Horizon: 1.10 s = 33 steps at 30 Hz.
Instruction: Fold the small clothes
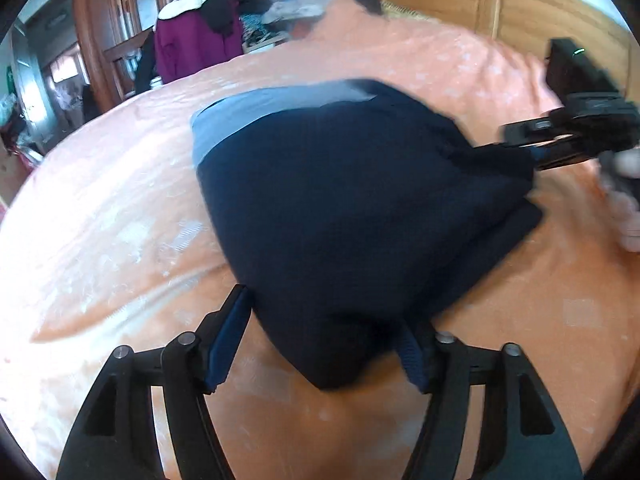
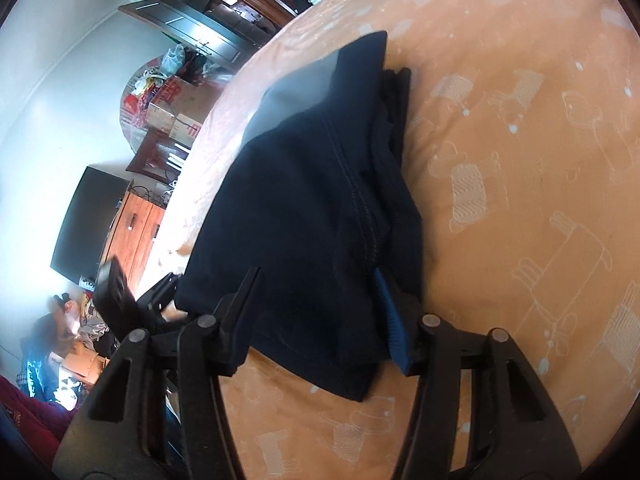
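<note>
Left wrist fisheye: one dark navy garment (image 1: 352,208), with a lighter grey-blue band at its far edge, is seen spread on an orange bedsheet (image 1: 100,248) printed with pale figures. The left gripper (image 1: 324,344) is set at the nearest corner of the cloth, its jaws spread wide with the fabric bulging between them and not pinched, so the corner is judged to be released (or not yet gripped). Further right and ahead of it, the right gripper (image 1: 532,156) is seen at the cloth's opposite corner; whether it is clamped cannot be told from there.

In the right wrist view, the garment (image 2: 320,208) is shown lying in folded layers directly ahead of the right gripper (image 2: 320,316), whose jaws are likewise spread around the near edge, probably to let the fold settle flat. Two grippers and one garment are counted.
</note>
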Available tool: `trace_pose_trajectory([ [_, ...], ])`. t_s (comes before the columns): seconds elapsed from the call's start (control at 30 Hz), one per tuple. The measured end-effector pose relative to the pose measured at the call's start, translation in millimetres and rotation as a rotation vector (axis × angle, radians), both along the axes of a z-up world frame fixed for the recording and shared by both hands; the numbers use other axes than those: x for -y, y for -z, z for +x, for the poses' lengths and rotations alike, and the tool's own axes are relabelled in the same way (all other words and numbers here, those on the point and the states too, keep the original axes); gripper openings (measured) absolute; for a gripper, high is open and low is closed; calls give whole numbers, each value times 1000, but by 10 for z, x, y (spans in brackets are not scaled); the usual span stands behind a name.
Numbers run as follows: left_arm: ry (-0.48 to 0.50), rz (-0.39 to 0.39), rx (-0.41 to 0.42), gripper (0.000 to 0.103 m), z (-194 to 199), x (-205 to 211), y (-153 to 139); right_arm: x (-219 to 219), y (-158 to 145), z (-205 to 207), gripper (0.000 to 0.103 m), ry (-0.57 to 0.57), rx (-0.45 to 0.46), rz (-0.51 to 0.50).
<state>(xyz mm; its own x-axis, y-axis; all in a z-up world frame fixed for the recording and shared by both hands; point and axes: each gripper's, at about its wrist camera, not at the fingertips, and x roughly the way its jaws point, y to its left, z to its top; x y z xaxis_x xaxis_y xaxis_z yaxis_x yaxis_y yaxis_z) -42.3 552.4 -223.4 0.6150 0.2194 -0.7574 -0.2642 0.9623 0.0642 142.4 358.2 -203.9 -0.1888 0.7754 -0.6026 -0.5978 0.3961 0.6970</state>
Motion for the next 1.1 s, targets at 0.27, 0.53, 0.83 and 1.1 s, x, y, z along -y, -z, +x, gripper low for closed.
trace_pose_trajectory([
  [0.27,-17,-107,29,55,-244,-403,99,27,-1,-99,55,-1,-12,19],
  [0.53,-34,-129,44,63,-255,-440,124,-1,-89,-57,56,31,50,13],
  [0.83,-42,-181,34,69,-243,-478,209,-318,84,93,56,17,107,-37],
  [1.1,-41,-43,27,67,-178,-268,108,-330,50,8,25,-3,128,-26],
])
